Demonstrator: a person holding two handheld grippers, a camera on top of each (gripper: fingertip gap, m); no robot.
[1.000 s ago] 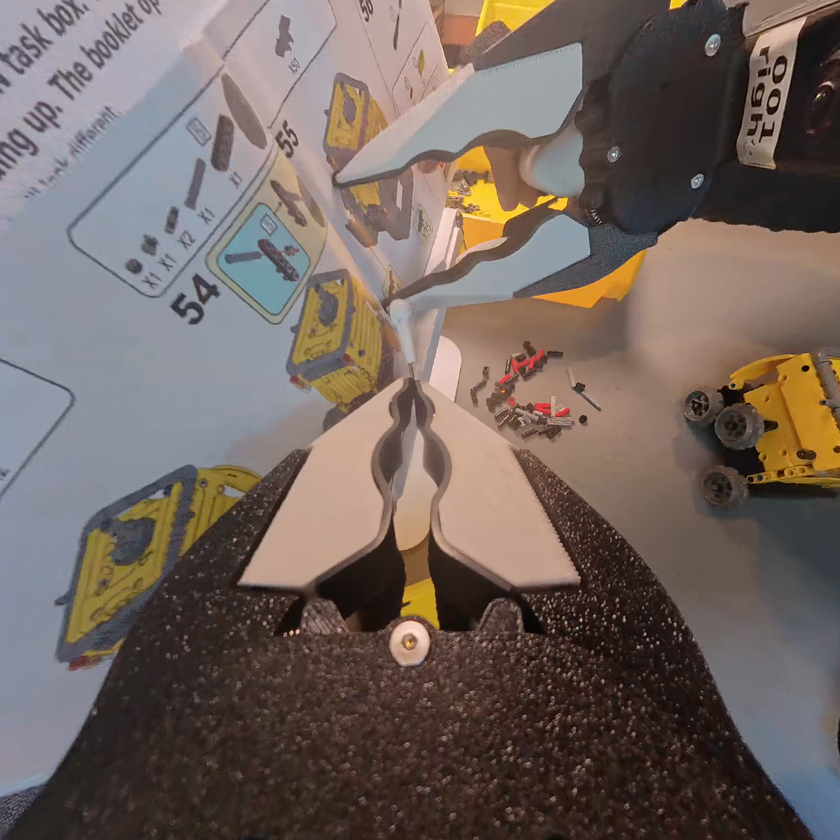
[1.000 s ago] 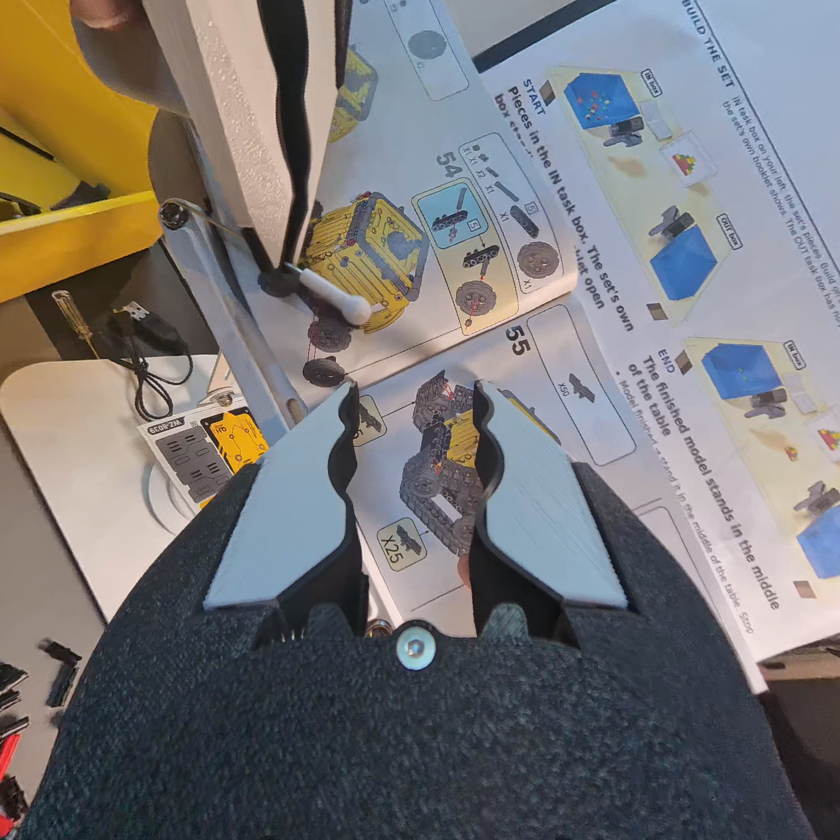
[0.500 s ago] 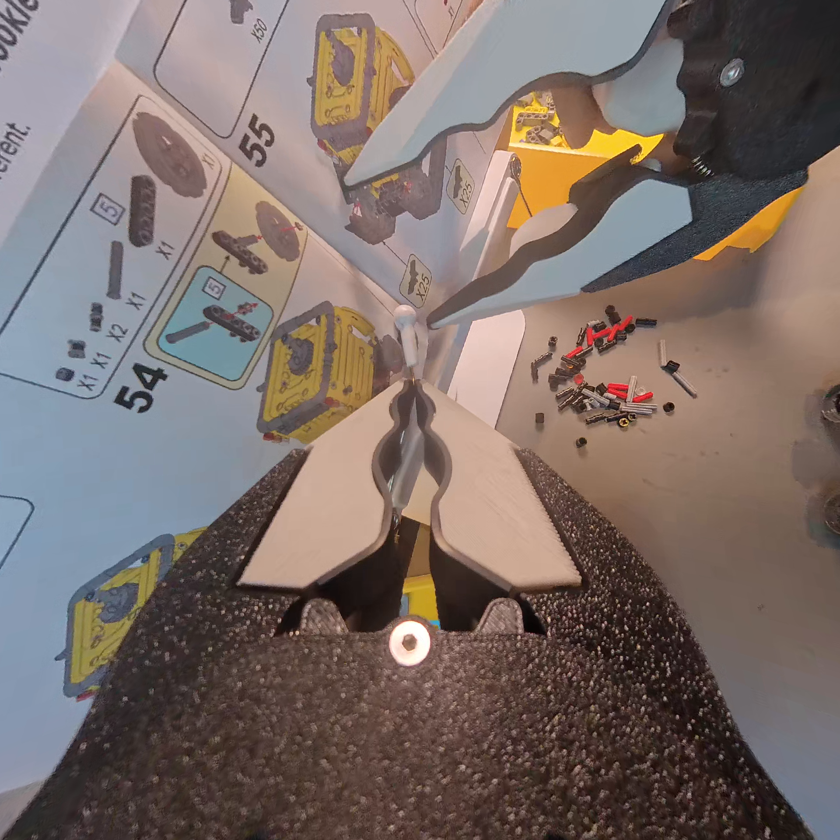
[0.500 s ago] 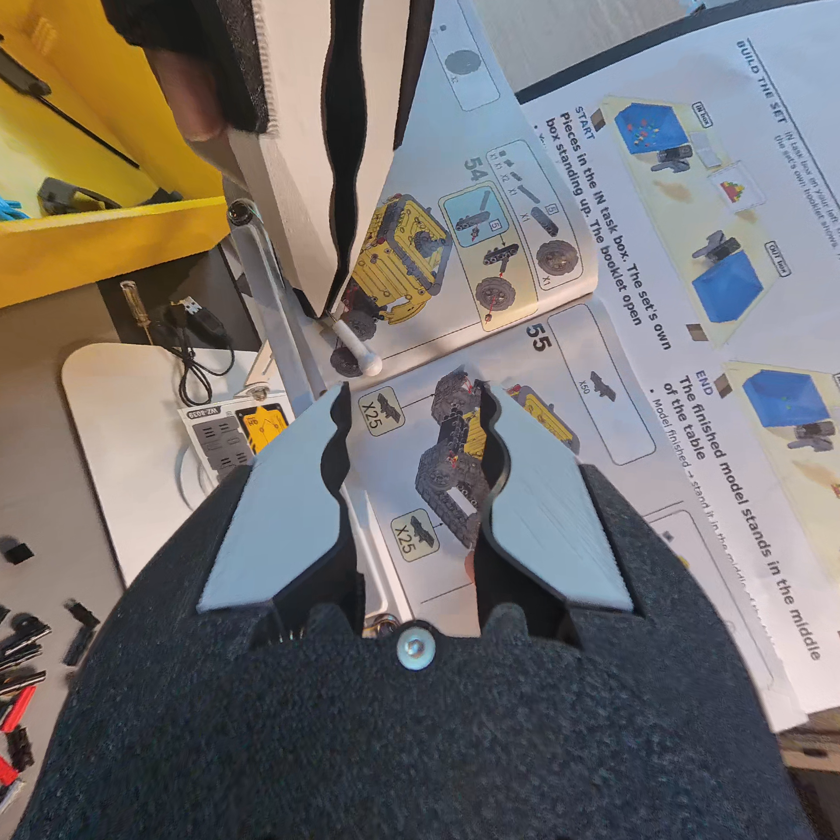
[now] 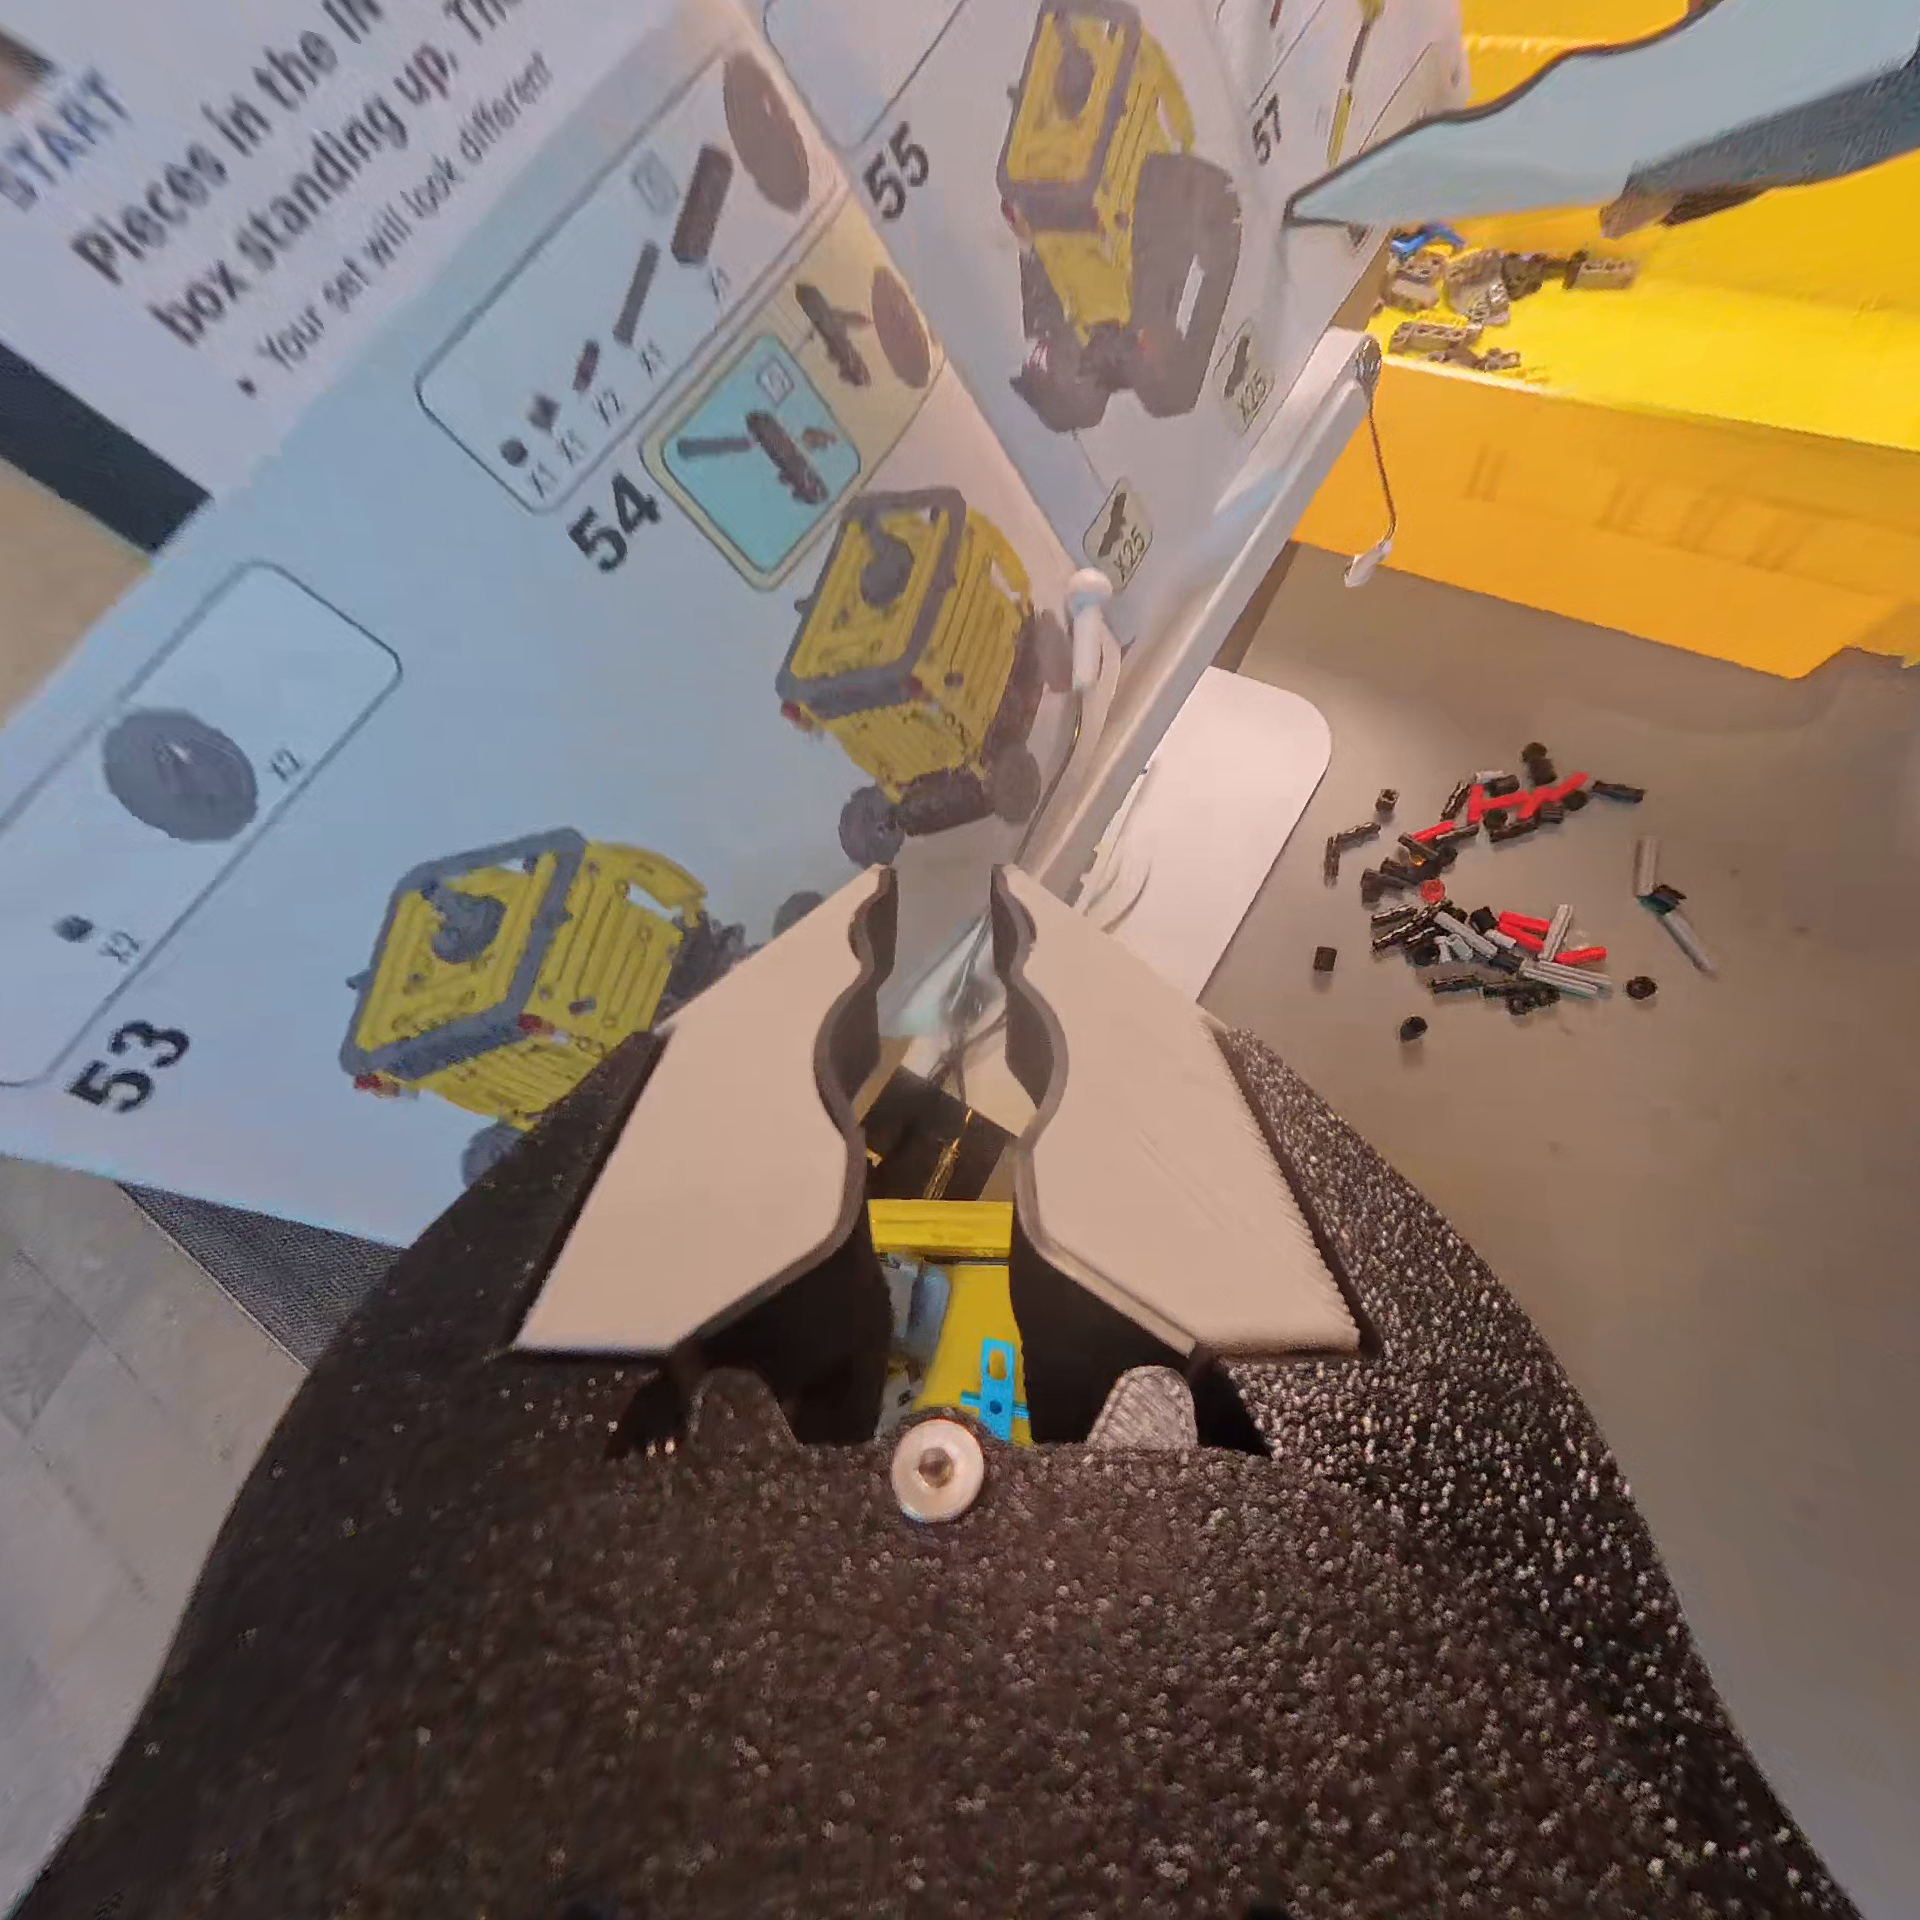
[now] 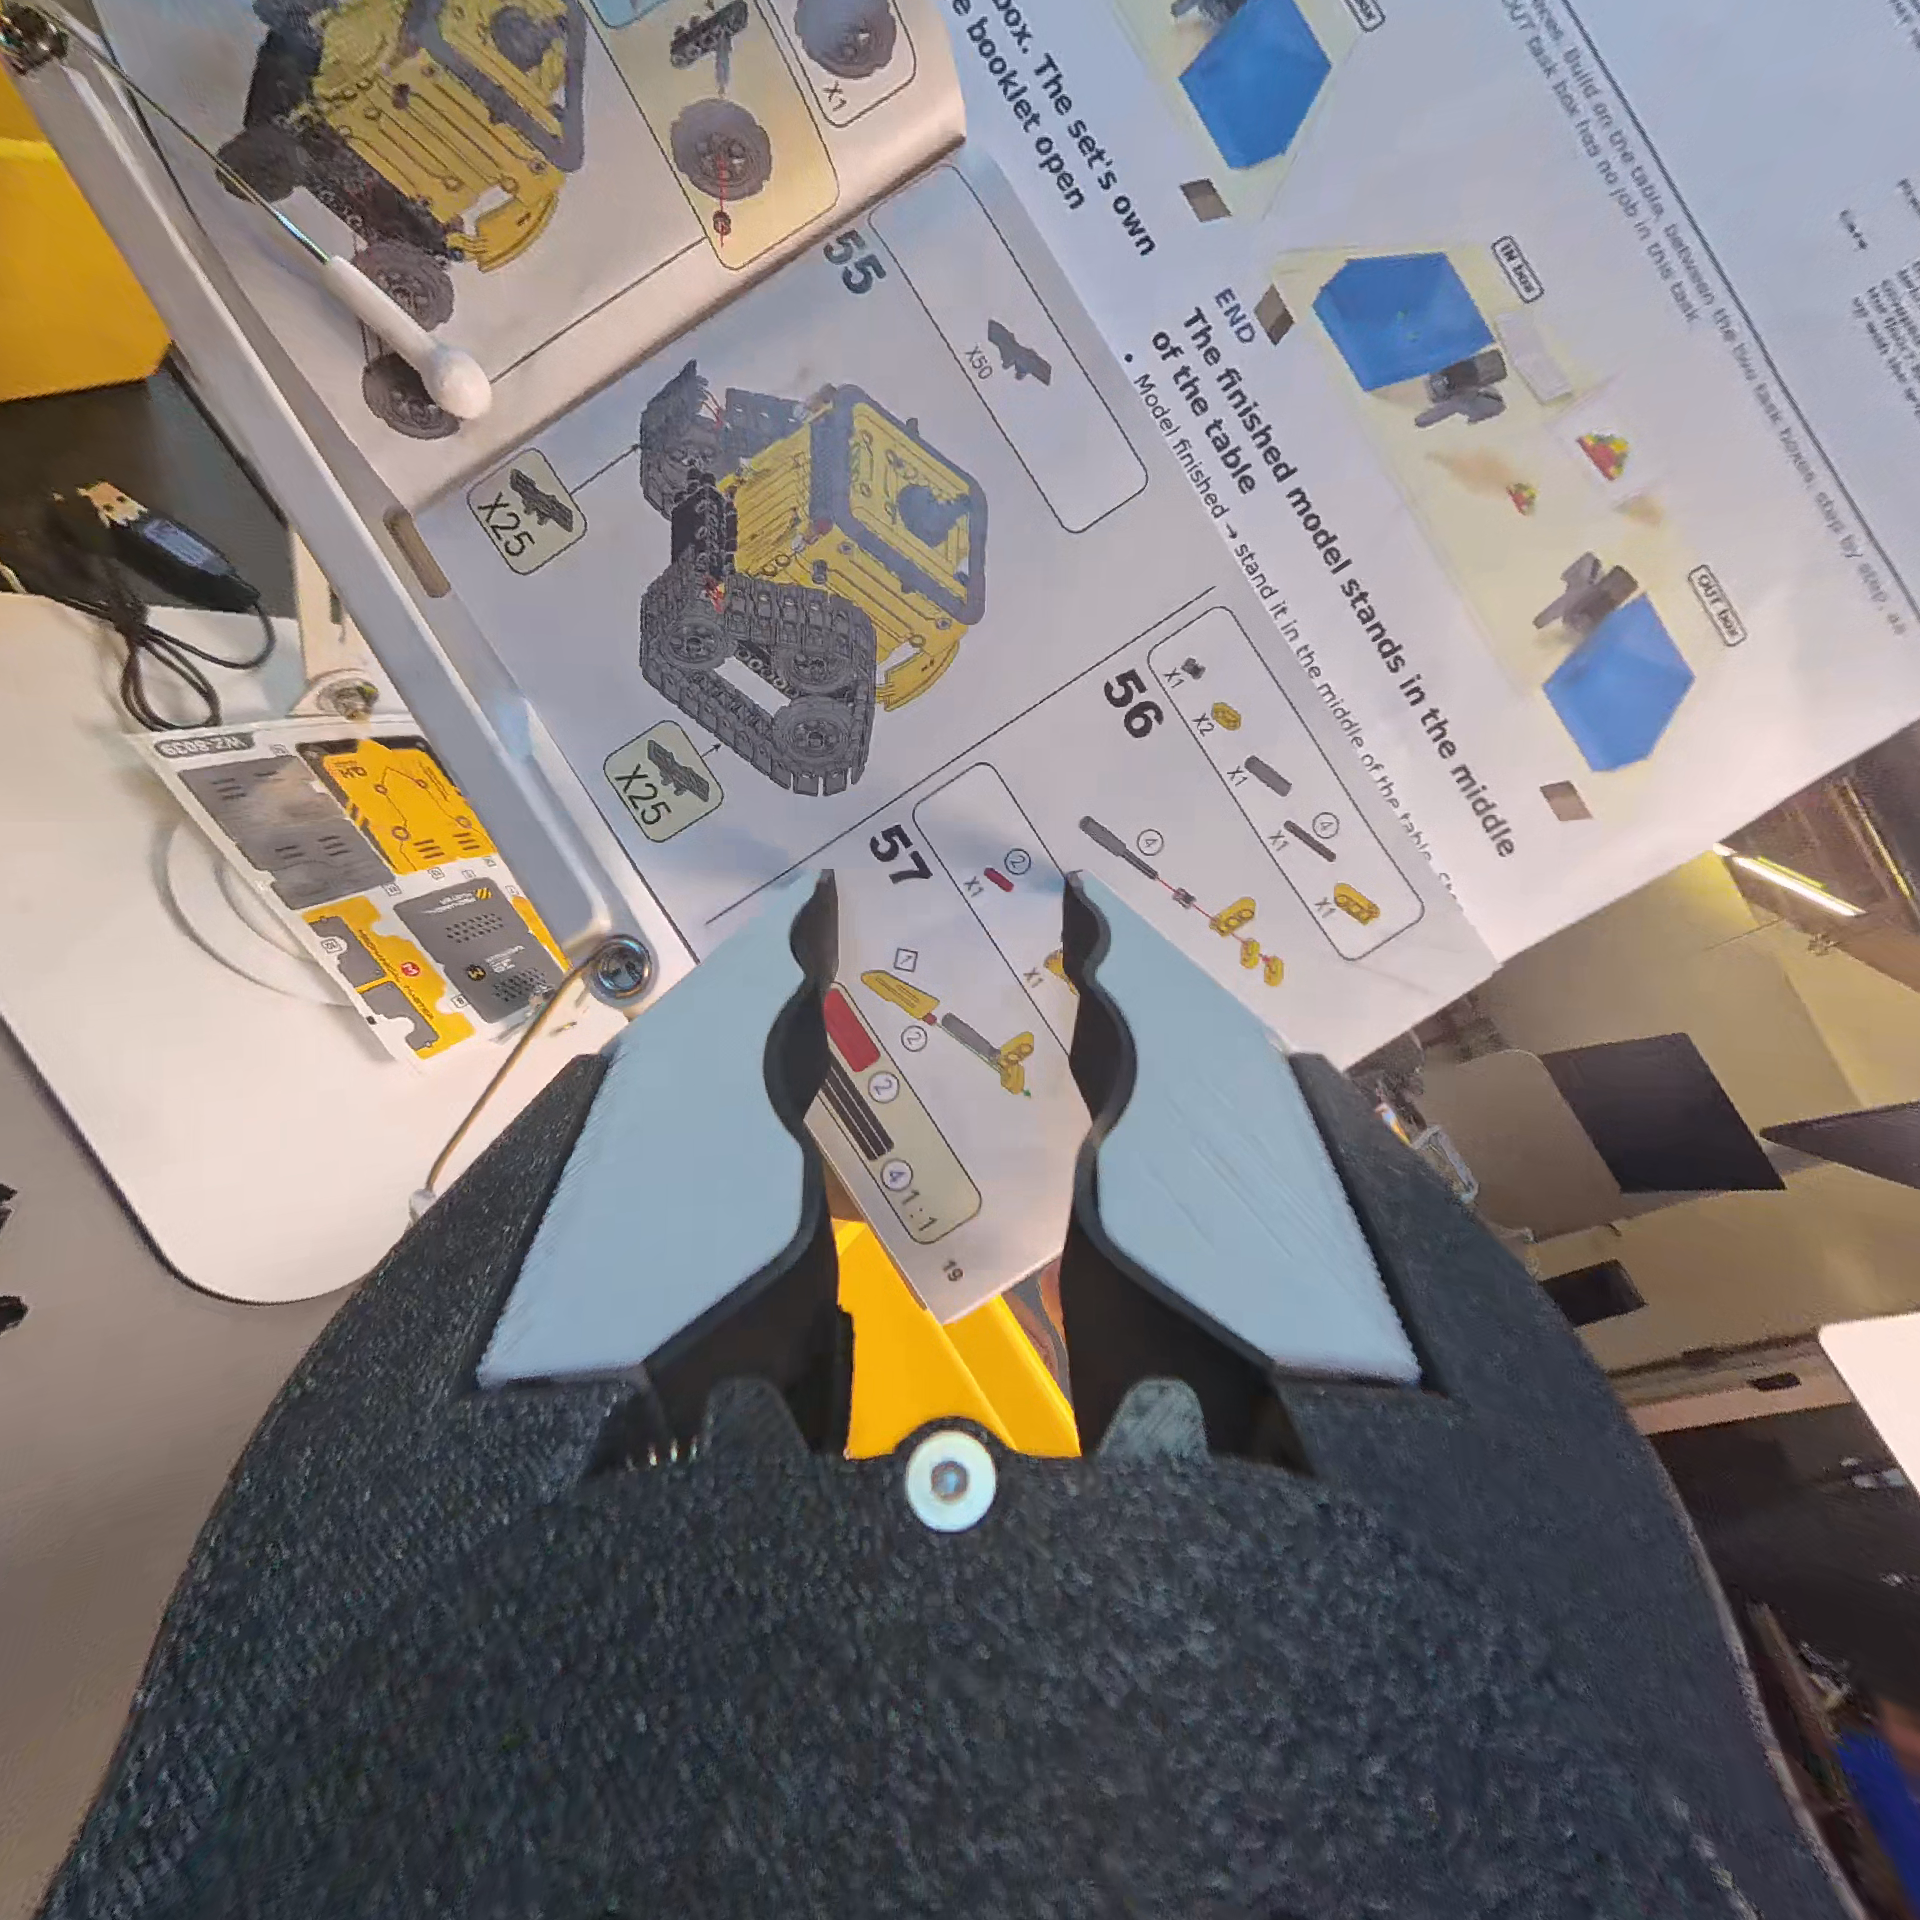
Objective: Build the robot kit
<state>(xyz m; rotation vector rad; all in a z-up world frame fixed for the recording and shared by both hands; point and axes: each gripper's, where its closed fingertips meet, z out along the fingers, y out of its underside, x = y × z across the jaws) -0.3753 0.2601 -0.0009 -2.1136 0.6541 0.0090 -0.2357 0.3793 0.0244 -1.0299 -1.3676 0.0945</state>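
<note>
The left tongs (image 5: 943, 883) stand parted and empty before the open instruction booklet (image 5: 582, 582) propped on its white stand (image 5: 1236, 790). The right tongs (image 6: 951, 883) gape empty too, seemingly just off the booklet's lower page corner. Loose small pieces (image 5: 1496, 894) lie on the grey desk (image 5: 1558, 1195).

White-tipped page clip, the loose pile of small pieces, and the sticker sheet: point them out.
white-tipped page clip (image 6: 457, 376), right wrist view, rounded tip.
pile of small pieces (image 5: 1486, 914), left wrist view, middle.
sticker sheet (image 6: 353, 883), right wrist view, centre.
</note>
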